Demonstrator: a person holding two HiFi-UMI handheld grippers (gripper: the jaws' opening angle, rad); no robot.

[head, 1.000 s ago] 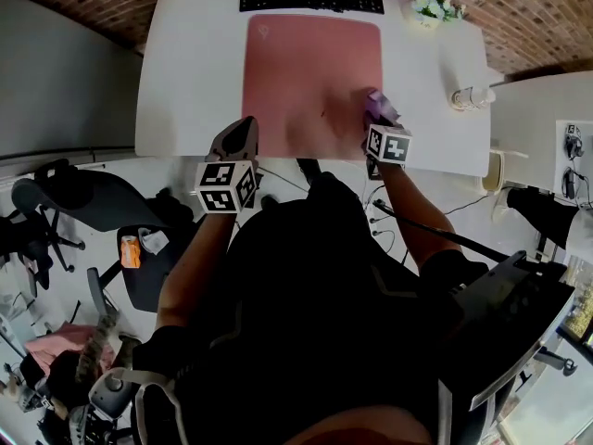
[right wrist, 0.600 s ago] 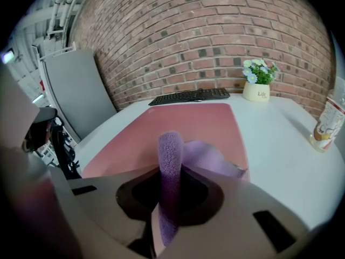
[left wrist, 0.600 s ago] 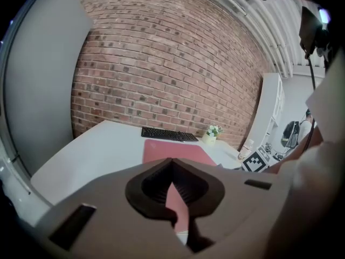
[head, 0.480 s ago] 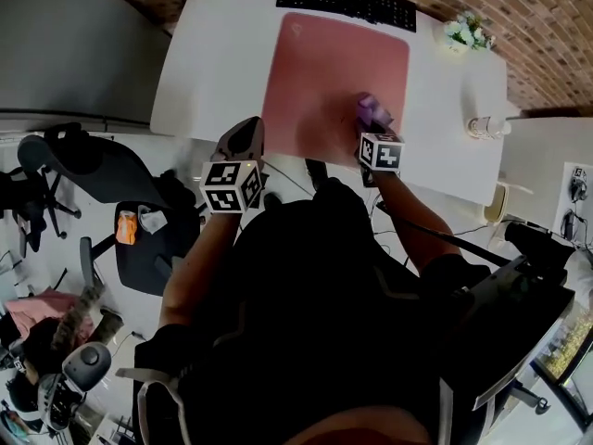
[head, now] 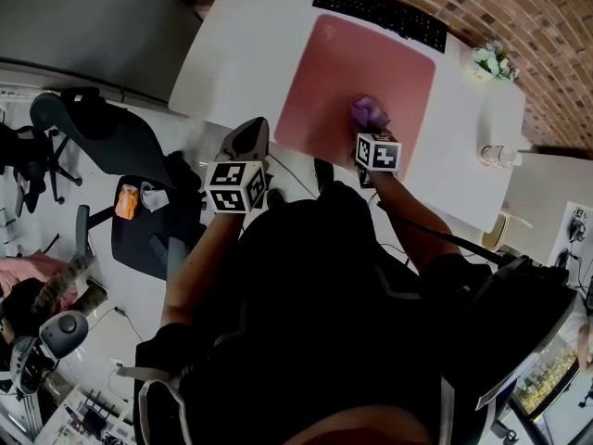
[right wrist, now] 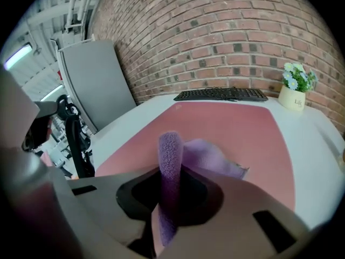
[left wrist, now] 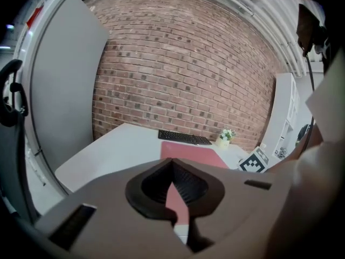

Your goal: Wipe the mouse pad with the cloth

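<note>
Cloth [right wrist: 171, 158] clamped in right gripper [right wrist: 169, 201].

1. The mouse pad [head: 338, 58] lies on the desk [head: 241, 54]; I take the pad's centre as my dial, with 12 o'clock away from me.
2. The keyboard [head: 380, 12] sits at 12 o'clock, just beyond the pad's far edge.
3. The flower pot [head: 491, 61] stands at 3 o'clock, off the pad, by the desk's far right corner.
4. A bottle [head: 496, 156] sits at 4 o'clock, on the desk, well apart from the pad.
5. The cloth [head: 369, 112] rests on the pad at 5 o'clock, near its near edge, between the jaws of my right gripper [right wrist: 170, 204].
6. My left gripper [left wrist: 180, 198] is at 8 o'clock, off the pad, at the desk's near edge.
7. An office chair [head: 102, 137] stands at 9 o'clock, on the floor left of the desk.
</note>
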